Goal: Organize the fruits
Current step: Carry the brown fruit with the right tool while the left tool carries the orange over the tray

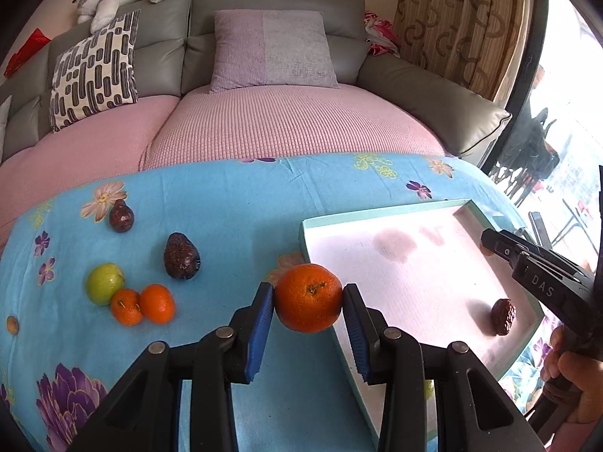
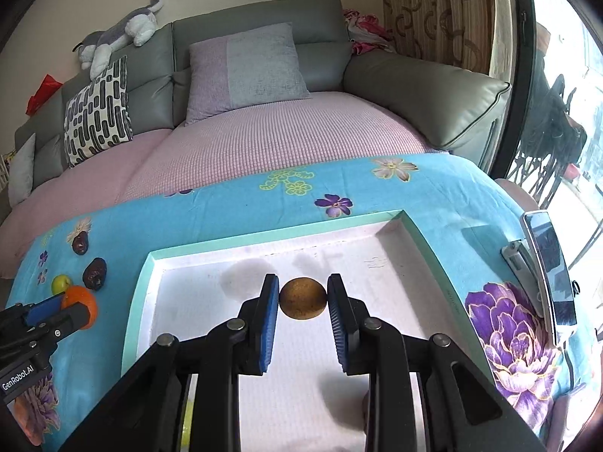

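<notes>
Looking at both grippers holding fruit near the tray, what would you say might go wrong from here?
The left gripper pinches the round orange only at its sides, so it might slip and roll off the cloth. The right gripper holds a small brown fruit over the tray; both approaching the tray together may collide.

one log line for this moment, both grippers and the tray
left gripper: shut on orange, by tray edge | right gripper: shut on brown fruit, over tray | in tray: one date

My grippers: left gripper (image 1: 308, 303) and right gripper (image 2: 303, 298), black plastic linkages, silver pivot rivets, ribbed blue pads (image 1: 260, 329). Bodies marked "DAS", "GenRobot.AI".
</notes>
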{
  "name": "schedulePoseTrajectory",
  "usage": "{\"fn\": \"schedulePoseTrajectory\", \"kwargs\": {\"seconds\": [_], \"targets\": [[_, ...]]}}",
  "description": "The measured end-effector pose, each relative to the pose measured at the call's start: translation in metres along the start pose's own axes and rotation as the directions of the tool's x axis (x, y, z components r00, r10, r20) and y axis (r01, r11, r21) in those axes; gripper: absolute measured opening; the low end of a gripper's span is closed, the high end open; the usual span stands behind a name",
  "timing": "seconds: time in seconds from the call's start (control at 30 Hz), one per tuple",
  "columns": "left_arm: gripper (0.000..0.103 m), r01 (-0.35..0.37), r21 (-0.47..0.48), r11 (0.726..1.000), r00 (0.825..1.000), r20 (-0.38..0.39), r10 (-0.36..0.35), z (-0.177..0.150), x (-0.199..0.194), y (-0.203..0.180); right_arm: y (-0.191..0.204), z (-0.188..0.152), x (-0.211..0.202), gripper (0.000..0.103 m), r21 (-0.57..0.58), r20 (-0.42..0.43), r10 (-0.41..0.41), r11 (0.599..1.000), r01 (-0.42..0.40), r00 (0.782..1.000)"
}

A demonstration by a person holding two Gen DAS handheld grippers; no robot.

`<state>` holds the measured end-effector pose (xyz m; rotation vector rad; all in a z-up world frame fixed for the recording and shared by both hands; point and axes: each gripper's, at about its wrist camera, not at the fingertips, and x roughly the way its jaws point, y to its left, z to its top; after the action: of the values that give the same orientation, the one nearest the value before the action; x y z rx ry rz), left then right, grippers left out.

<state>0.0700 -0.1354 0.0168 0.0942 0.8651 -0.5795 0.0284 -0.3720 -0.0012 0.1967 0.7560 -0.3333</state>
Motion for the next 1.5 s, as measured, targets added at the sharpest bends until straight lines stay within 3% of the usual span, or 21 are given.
{"fn": "schedulePoseTrajectory", "kwargs": {"seconds": [0.2, 0.47, 0.83, 1.5], "targets": [[0.040, 0.031, 0.042, 0.999, 0.999, 0.018, -0.032, 0.007, 0.006, -0.028, -0.024, -0.003, 0.004, 0.028, 0.053, -0.024, -0.042, 0.998, 0.043, 0.999], [0.040, 0.057, 0.097, 0.994, 0.998, -0.027, -0.054, -0.003, 0.027, -0.049, -0.022, -0.009, 0.019, 0.028, 0.038, -0.083, -0.050, 0.998, 0.053, 0.995], [0.040, 0.040, 0.104, 0.994, 0.998, -0.056, -0.035, -0.008, 0.041, -0.050, -0.028, -0.019, 0.033, 0.028, 0.039, -0.152, -0.069, 0.996, 0.076, 0.986], [0.040, 0.041, 0.124, 0.991, 0.993, -0.113, -0.027, -0.016, 0.059, -0.056, -0.029, -0.023, 0.044, 0.028, 0.030, -0.197, -0.076, 0.996, 0.083, 0.978]]}}
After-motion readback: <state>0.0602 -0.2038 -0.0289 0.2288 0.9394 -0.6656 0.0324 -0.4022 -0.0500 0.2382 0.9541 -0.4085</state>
